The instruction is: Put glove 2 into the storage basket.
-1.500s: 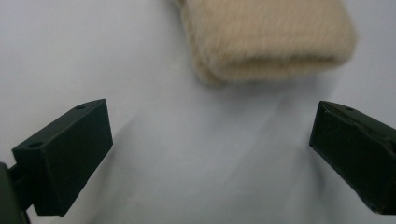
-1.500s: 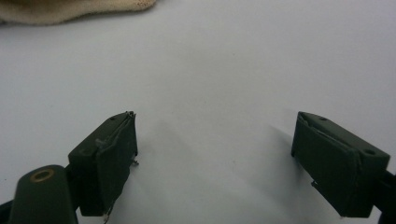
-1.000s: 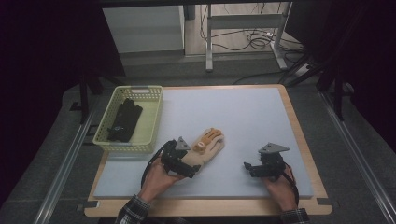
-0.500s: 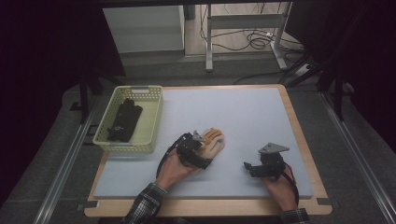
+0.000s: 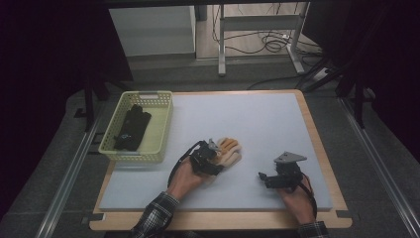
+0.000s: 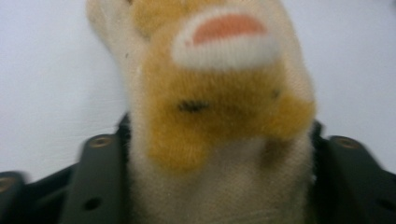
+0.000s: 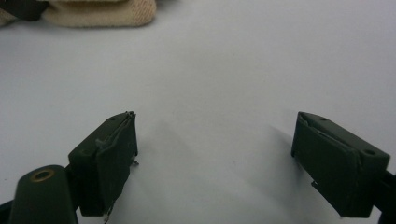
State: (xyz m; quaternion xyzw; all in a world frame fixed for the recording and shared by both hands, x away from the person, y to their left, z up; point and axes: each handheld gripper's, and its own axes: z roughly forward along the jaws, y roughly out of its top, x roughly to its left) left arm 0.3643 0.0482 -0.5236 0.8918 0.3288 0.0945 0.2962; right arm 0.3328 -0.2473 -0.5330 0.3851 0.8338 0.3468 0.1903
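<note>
Currently the left claw [image 5: 214, 151] has just been closing and pinches the glove [image 5: 229, 150] at its cuff, fingers pointing toward the table's far right corner. The right claw [image 5: 265, 177] rests spread near the front edge, well apart.

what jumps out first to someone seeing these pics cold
The cream and orange glove near the middle of the pale mat draws the eye first; the left gripper has just been closing its jaws, and the glove sits between them. Next is the yellow basket at the mat's left edge, holding a dark glove. The right gripper rests open at the right.

High view overhead, tong cameras close, all sharing the glove [image 5: 229, 151].
</note>
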